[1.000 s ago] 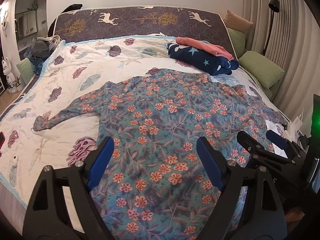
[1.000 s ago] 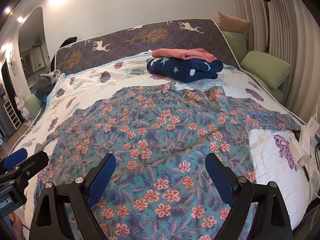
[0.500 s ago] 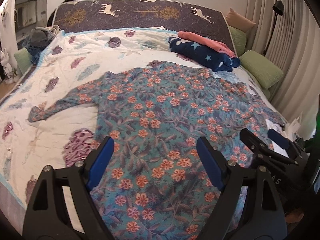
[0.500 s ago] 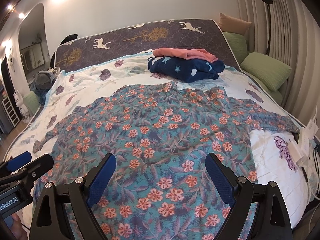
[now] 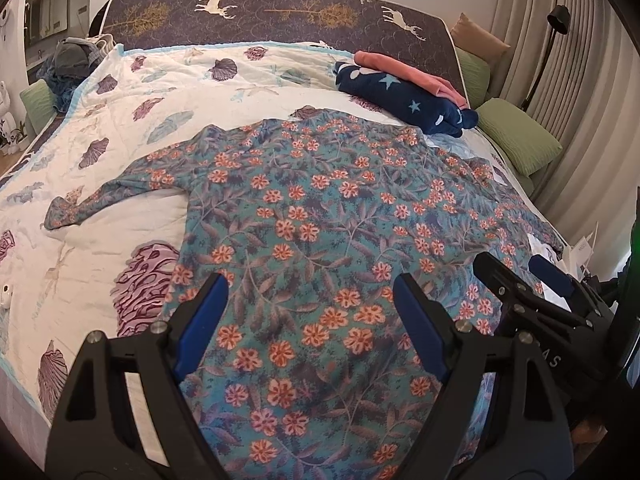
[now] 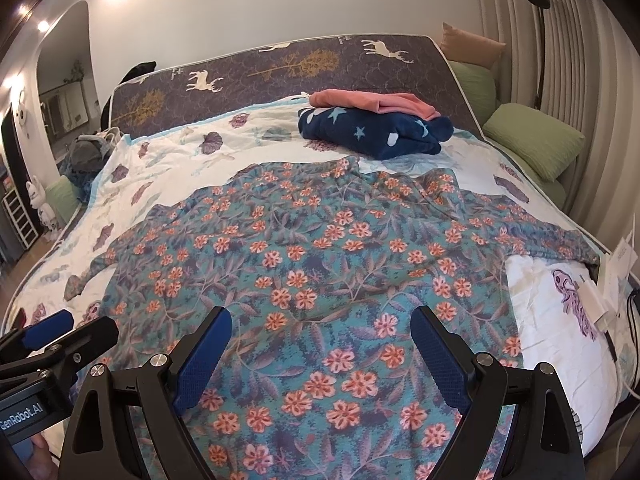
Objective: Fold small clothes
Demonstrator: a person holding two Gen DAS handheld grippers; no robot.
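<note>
The floral top (image 5: 320,240) lay spread flat over the near half of the bed (image 5: 120,152), hem toward the near edge and collar toward the headboard (image 5: 280,12). Its sleeves were stretched out toward the left and right edges, apparently so that both could be reached for folding. The left gripper (image 5: 308,312) hung above the hem with its fingers (image 5: 204,316) wide apart and nothing between them. The right gripper (image 6: 320,344) hung likewise over the hem, just beside the left one, fingers (image 6: 436,356) apart and empty. Neither seemed to touch the cloth. Both faced along the top's length, which suggested that a first grasp had not yet been made. A folded stack (image 6: 376,124), a navy starred piece with a pink one on it, sat near the far right corner, probably set there to keep it clear of the work.
</note>
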